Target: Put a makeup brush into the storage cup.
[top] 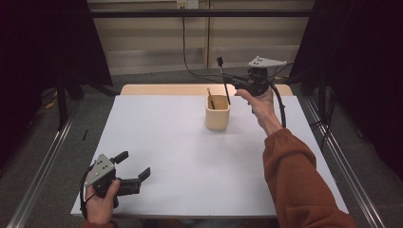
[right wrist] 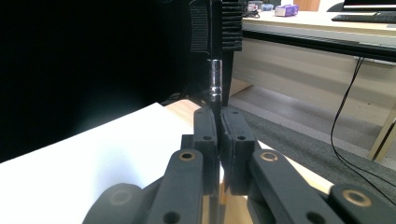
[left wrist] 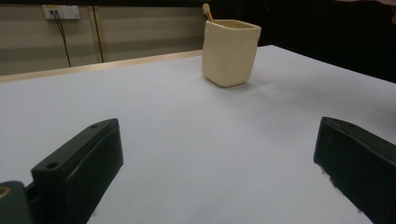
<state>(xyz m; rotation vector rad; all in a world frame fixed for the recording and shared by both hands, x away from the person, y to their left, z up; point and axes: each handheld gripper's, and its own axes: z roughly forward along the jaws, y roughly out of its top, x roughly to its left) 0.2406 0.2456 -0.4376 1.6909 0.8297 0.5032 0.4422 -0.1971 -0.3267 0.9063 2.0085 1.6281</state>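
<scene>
Here the black brush (top: pixel 223 80) hangs clamped in the right gripper (top: pixel 227 79), handle pointing down just above and beyond the cream cup (top: pixel 217 114) below it. If the brush tilts, its handle could catch the rim and tip the cup. The left gripper (top: pixel 134 165) rests wide open, holding nothing.

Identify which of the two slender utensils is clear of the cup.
The black brush, clamped in the right tool above the cup; the wooden-handled one stands inside.
</scene>
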